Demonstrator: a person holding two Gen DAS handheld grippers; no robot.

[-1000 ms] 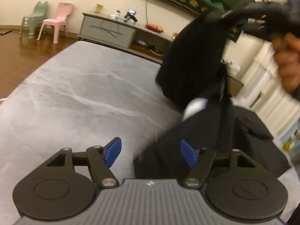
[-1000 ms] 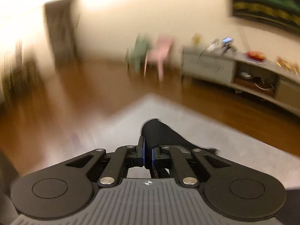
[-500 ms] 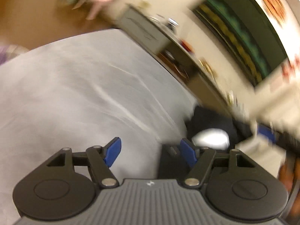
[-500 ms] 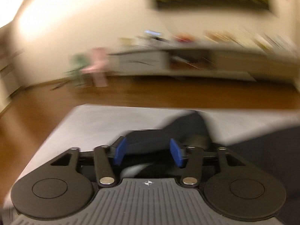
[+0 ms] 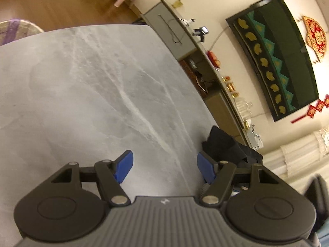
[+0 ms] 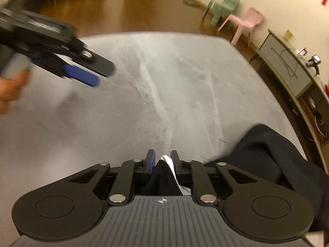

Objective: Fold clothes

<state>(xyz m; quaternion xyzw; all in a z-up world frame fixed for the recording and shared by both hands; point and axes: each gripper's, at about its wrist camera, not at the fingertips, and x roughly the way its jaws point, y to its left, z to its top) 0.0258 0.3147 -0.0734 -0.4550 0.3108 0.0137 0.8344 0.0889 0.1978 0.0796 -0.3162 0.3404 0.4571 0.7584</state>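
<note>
Left gripper [image 5: 164, 165]: jaws stand wide apart, blue pads [image 5: 123, 165] clear on both sides, nothing between them. Only bare grey marbled table [image 5: 92, 86] shows through the gap. In the right wrist view the same tool enters from the upper left of the frame [image 6: 90, 80], blurred, carried by a hand [image 6: 9, 90] at the left edge; it hangs above the table, touching nothing that can be seen.

Right gripper [image 6: 162, 158]: jaws narrow and closing. Between the blue pads sits a fold of the black garment [image 6: 267, 160], with a zipper line and a strip of white lining showing in the gap. The cloth fills most of the space and appears pinched, though whether both pads press fully on it is hard to tell from this angle.

Garment location: bulk lies bunched on the table at the lower right of the right wrist frame, running from the jaws out to the table's right edge. In the left wrist view a black heap of it [image 5: 224, 144] sits at lower right, just behind the right-hand pad, near the table edge.

Surroundings: pink chair [image 6: 244, 23] and green chair [image 6: 224, 8] at upper right on the wooden floor; low grey cabinet [image 6: 287, 65] along the wall.
</note>
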